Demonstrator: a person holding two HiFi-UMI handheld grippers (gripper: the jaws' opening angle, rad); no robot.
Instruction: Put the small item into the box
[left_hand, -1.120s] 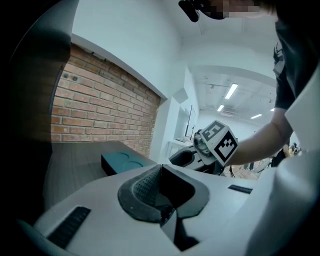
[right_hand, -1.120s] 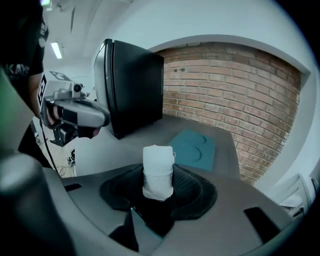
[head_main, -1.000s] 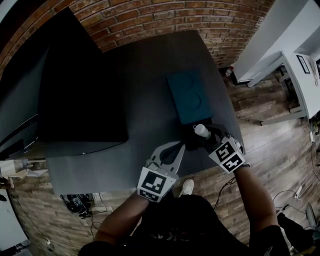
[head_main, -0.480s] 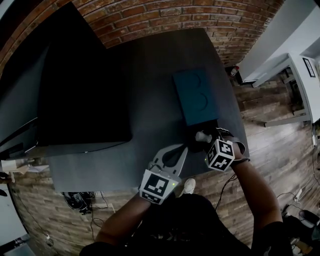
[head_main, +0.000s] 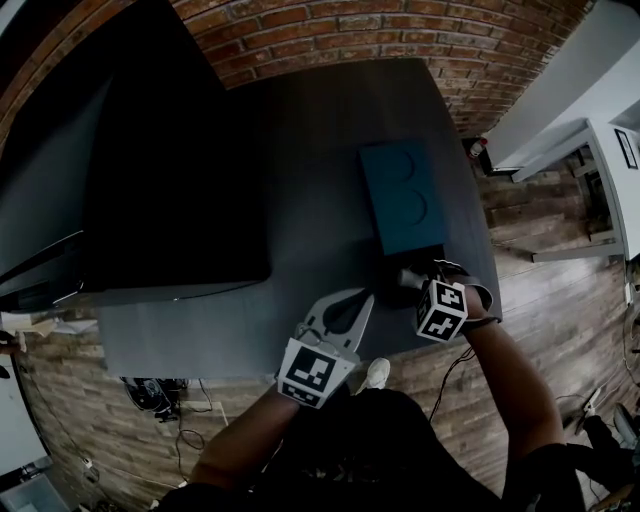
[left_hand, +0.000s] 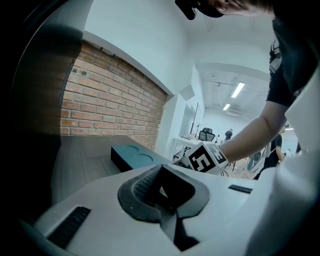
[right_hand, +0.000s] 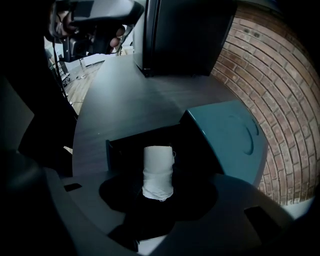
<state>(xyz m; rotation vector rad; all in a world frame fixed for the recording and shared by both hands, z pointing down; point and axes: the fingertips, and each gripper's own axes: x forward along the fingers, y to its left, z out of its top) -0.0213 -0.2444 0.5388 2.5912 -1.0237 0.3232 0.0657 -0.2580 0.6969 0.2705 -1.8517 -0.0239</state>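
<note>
A small white thread spool stands upright between the jaws of my right gripper, which is shut on it. The spool hangs over a black open box on the dark table. A teal lid lies right beside that box. In the head view the right gripper sits just below the teal lid, and the spool is mostly hidden by it. My left gripper rests to its left near the table's front edge, jaws shut and holding nothing.
A large black case fills the table's left half and shows at the back in the right gripper view. A brick wall borders the far side. The table ends just right of the lid, with wooden floor below.
The right gripper has carried the spool forward and down over the black box, so the spool now hardly shows in the head view. The left gripper has stayed in place.
</note>
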